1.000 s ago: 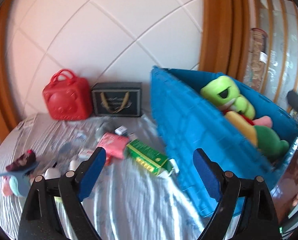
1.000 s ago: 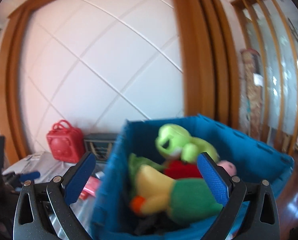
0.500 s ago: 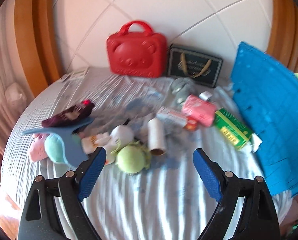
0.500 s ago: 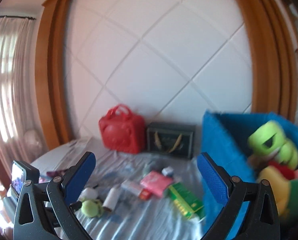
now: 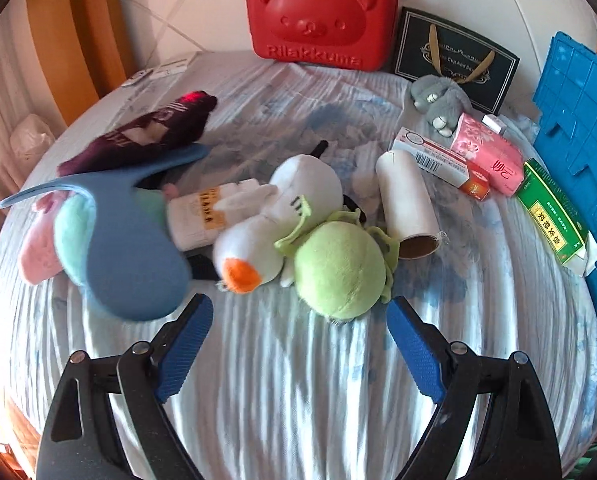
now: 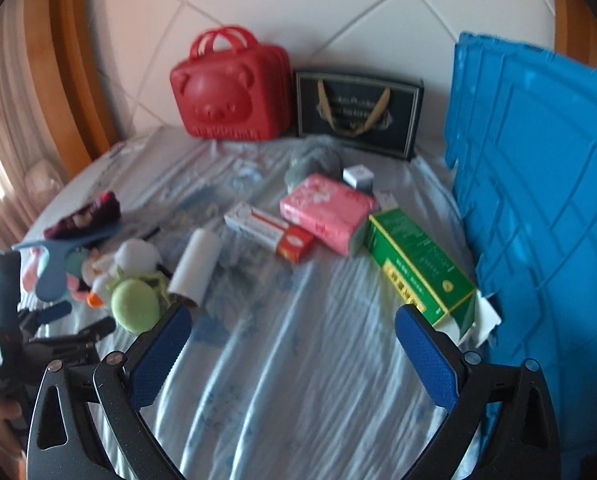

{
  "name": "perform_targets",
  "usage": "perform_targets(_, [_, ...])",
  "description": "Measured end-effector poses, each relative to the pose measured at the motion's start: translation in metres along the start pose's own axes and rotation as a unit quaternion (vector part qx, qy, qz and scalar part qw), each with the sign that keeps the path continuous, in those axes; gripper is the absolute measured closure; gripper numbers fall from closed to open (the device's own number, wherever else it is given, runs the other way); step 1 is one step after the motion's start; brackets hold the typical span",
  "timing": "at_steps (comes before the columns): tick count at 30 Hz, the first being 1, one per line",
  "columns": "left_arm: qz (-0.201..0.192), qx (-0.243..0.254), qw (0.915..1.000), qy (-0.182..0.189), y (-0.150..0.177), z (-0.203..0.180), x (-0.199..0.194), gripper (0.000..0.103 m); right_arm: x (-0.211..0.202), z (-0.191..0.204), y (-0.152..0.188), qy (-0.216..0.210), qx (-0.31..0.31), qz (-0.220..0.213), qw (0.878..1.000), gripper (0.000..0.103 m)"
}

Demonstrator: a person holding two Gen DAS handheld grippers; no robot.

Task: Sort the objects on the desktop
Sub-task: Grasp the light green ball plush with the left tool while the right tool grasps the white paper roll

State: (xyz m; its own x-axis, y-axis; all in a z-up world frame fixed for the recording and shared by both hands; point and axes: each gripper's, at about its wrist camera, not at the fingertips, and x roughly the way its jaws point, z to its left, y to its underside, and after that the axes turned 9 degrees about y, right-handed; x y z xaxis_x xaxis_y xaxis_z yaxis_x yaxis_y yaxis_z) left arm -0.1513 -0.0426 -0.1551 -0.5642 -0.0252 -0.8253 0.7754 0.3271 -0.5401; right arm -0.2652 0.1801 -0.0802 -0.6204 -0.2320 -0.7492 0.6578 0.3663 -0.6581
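Swinging: both views turned from bin interior a moment ago to the desk clutter
Meaning: next pick starting
Left gripper (image 5: 298, 344): jaws apart, empty, just short of green plush (image 5: 338, 272)
Right gripper (image 6: 290, 344): jaws apart, empty
Bin (image 6: 538, 200): desk's right edge
Room: bare cloth (image 6: 298, 360) at near edge; green box (image 6: 418, 268) touching bin

- Left gripper (image 5: 298, 354) jaws wide, empty — above striped cloth (image 5: 298, 400).
- Green plush (image 5: 340, 274) touching white duck plush (image 5: 274, 224).
- Blue crate (image 5: 578, 128) at right edge.
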Motion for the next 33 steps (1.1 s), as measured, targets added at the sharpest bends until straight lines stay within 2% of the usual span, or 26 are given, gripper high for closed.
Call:
perform_targets(2, [0.011, -0.004, 0.9998, 0.014, -0.005, -0.003, 0.013, 0.017, 0.015, 0.001, -0.002, -0.005, -0.006, 0.022, 1.000, 0.000])
perform_targets(5, [0.035, -0.013, 0.9992, 0.017, -0.011, -0.003, 0.037, 0.023, 0.041, 0.008, -0.004, -0.021, -0.023, 0.058, 0.998, 0.000])
perform_targets(6, [0.045, -0.016, 0.9986, 0.020, -0.012, -0.003, 0.045, 0.029, 0.049, 0.013, -0.005, -0.027, -0.028, 0.067, 0.997, 0.000])
perform_targets(7, [0.054, -0.017, 0.9979, 0.031, -0.014, -0.002, 0.053, 0.048, 0.055, 0.017, -0.006, -0.032, -0.031, 0.073, 0.996, 0.000])
perform_targets(8, [0.059, -0.017, 0.9974, 0.038, -0.018, -0.003, 0.057, 0.050, 0.062, 0.021, -0.008, -0.037, -0.031, 0.079, 0.996, 0.000])
perform_targets(11, [0.032, 0.018, 0.9993, 0.012, -0.030, -0.009, 0.056, 0.051, 0.088, 0.039, -0.018, -0.062, -0.030, 0.104, 0.992, 0.000])
perform_targets(14, [0.013, 0.030, 0.9994, -0.007, -0.045, -0.006, 0.056, 0.051, 0.110, 0.060, -0.029, -0.092, -0.033, 0.133, 0.986, 0.000])
perform_targets(18, [0.010, 0.019, 0.9998, 0.005, -0.062, 0.004, 0.061, 0.051, 0.139, 0.089, -0.045, -0.096, -0.034, 0.160, 0.982, 0.000])
perform_targets(24, [0.023, 0.006, 0.9995, 0.022, -0.063, 0.008, 0.073, 0.051, 0.166, 0.112, -0.057, -0.103, -0.046, 0.193, 0.975, 0.001])
perform_targets(26, [0.028, 0.000, 0.9992, 0.028, -0.059, 0.011, 0.075, 0.051, 0.173, 0.116, -0.057, -0.102, -0.048, 0.203, 0.973, 0.015])
perform_targets(27, [0.029, -0.001, 0.9991, 0.030, -0.058, 0.011, 0.076, 0.051, 0.178, 0.119, -0.057, -0.102, -0.048, 0.210, 0.971, 0.027])
perform_targets(30, [0.029, 0.000, 0.9991, 0.030, -0.054, 0.012, 0.076, 0.051, 0.187, 0.128, -0.053, -0.103, -0.056, 0.223, 0.968, 0.031])
perform_targets(33, [0.024, 0.002, 0.9993, 0.030, -0.052, 0.010, 0.071, 0.051, 0.191, 0.136, -0.048, -0.108, -0.071, 0.223, 0.966, 0.054])
